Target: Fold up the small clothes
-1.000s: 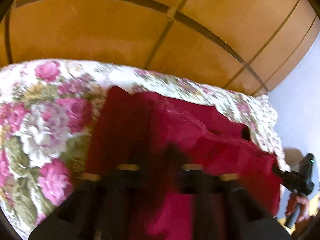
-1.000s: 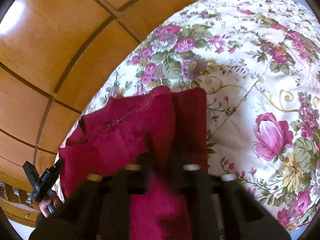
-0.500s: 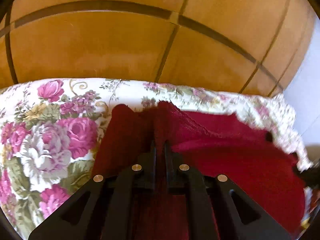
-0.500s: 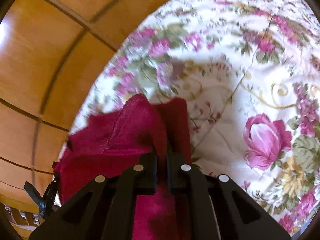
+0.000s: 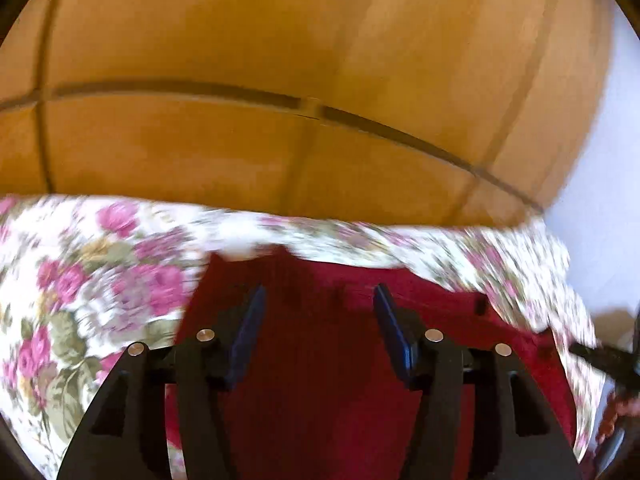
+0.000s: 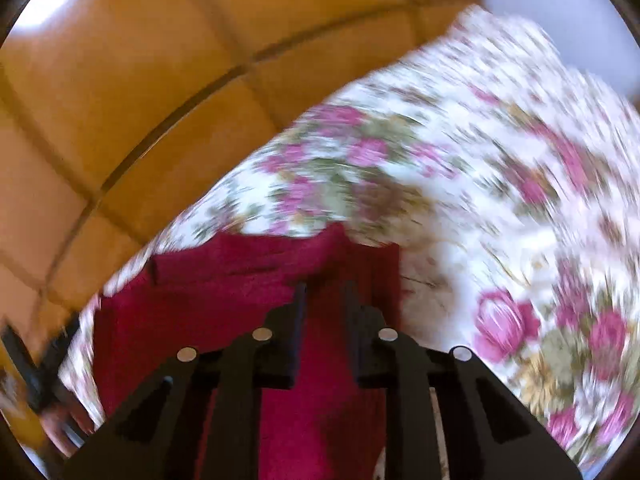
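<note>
Big wooden panel wall (image 5: 248, 52) runs right along the far edge of the floral quilt (image 5: 80, 280), so no room that way; plenty of bare quilt off to the right in the right wrist view. The dark red garment (image 5: 340, 360) lies flat near that far edge. Left gripper (image 5: 320, 300) has just sprung wide, holding nothing. Right gripper (image 6: 323, 292) has only just cracked open, red cloth showing in the narrow gap, pads seemingly off it.
</note>
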### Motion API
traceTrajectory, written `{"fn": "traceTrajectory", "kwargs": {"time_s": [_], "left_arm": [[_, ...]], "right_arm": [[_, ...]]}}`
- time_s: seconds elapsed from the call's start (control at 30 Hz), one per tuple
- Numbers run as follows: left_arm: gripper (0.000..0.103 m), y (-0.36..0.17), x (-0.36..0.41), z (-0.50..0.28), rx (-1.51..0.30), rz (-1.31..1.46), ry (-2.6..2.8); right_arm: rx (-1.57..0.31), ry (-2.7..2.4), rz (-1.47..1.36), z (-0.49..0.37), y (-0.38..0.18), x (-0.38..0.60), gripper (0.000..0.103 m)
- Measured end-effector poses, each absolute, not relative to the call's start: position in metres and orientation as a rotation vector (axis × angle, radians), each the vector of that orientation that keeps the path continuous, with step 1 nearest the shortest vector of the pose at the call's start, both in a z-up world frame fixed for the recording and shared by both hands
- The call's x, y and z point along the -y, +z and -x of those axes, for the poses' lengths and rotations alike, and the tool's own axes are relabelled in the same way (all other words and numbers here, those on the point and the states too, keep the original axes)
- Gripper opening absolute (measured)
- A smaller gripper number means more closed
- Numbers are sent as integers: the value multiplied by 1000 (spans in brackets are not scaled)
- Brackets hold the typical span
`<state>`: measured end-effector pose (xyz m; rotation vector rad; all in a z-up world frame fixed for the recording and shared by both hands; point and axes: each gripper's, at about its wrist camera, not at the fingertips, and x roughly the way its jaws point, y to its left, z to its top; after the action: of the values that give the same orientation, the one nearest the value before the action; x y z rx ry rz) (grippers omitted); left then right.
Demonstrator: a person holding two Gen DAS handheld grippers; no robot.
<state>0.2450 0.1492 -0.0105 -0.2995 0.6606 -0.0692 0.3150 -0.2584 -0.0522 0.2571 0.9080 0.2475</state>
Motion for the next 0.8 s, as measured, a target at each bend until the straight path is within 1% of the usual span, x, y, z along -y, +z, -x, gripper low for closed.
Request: {"fn": "traceTrajectory", "kwargs": {"time_s": [0.07, 0.17, 0.27, 0.33, 0.43, 0.5, 0.63, 0.8], "left_arm": [[55, -11, -122, -256, -696, 204, -118], [55, -28, -81, -282, -782, 52, -162], [55, -51, -60, -312, -858, -31, -164], [55, -61, -61, -325, -860, -42, -146], [59, -81, -78, -338, -850, 63, -183], [59, -88, -87, -338, -827, 120, -209], [59, -90, -96, -337, -811, 188, -243], [59, -93, -117, -336, -787, 322, -321]], "right_arm": [[-939, 301, -192, -321, -60, 235, 15], [-984, 343, -132, -333, -77, 208, 15], [-1007, 335, -171, -346, -91, 203, 15], [-1000, 316, -201, -358, -96, 204, 15], [-993, 291, -227, -374, -105, 213, 15], [-1000, 274, -257, -386, -116, 219, 14], [-1008, 254, -281, -397, -131, 224, 12], [-1004, 278, -370, -398, -135, 238, 9]]}}
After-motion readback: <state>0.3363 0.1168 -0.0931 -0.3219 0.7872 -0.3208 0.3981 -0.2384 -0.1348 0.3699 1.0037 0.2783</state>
